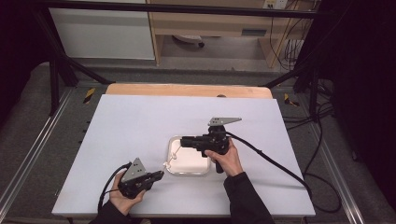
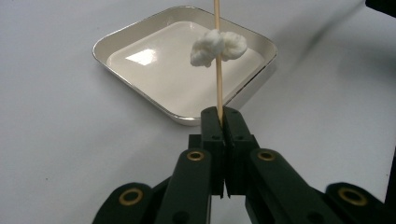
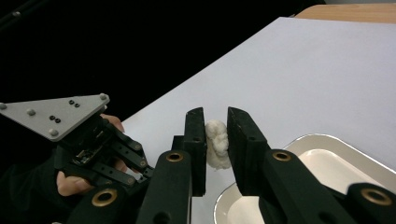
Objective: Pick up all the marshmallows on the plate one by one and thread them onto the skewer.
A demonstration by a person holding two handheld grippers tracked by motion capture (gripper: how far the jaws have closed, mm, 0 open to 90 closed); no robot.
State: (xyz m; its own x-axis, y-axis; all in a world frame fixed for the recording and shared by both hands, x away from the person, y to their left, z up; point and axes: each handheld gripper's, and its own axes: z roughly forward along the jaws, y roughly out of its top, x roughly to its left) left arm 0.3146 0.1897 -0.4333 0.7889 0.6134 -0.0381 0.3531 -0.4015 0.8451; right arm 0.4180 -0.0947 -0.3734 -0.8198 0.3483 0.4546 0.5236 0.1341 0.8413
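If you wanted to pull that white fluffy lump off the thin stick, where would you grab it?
Grip the cotton lump across its soft bulging sides, one jaw either side of the wooden stick, as the right gripper does. The left gripper pins the stick's bare end.

My white bench [image 1: 140, 126] shows a wooden strip [image 1: 187, 90] along its far edge; beyond it a wooden cabinet [image 1: 210, 23] and dangling cables [image 1: 292, 46].

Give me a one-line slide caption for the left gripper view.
Left claw shut on a wooden skewer threaded through a white cotton wad above a shallow metal tray.
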